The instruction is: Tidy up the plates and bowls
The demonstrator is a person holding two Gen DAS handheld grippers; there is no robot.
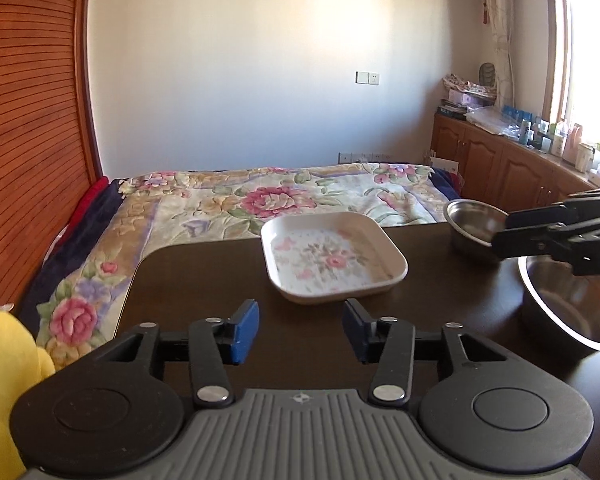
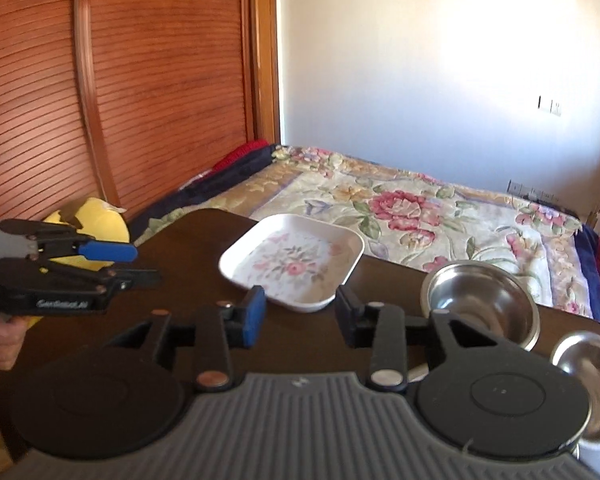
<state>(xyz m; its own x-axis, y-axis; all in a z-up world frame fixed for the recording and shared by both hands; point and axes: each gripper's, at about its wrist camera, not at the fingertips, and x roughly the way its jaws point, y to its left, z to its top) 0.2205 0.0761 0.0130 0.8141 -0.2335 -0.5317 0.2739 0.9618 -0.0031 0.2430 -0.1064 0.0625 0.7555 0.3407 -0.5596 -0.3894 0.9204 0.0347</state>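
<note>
Both tongs released over the table, nothing lifted yet

Dark table (image 1: 204, 280) carries three task items: a square floral plate (image 1: 334, 258) near the far edge, a small steel bowl (image 1: 470, 220) to its right, and a larger steel bowl (image 1: 568, 304) nearer the right front corner. All three sit upright, openings facing up, apart from one another.

Left tongs (image 1: 300, 330): released, blue pads spread, empty, hovering just short of the plate's near corner. Right tongs (image 2: 300, 314): also released and empty, pads spread, low over the table between the plate and the small bowl. In the left wrist view the right tongs reach in from the right, in front of the small bowl's rim; contact cannot be confirmed.

Judgement: step in hand is the first pick, likely nesting the small bowl into the larger one. To do it well, take the small bowl by its rim with one pad inside and one outside, lift level, and lower it centred so steel does not clatter or slide.

Orientation: the plate is square, so no true long axis; it lies diamond-wise to the left tongs, one corner pointing toward them. The bowls are round, no heading.

Floral bed (image 1: 260, 196) lies beyond the table edge; keep lifts inboard
</note>
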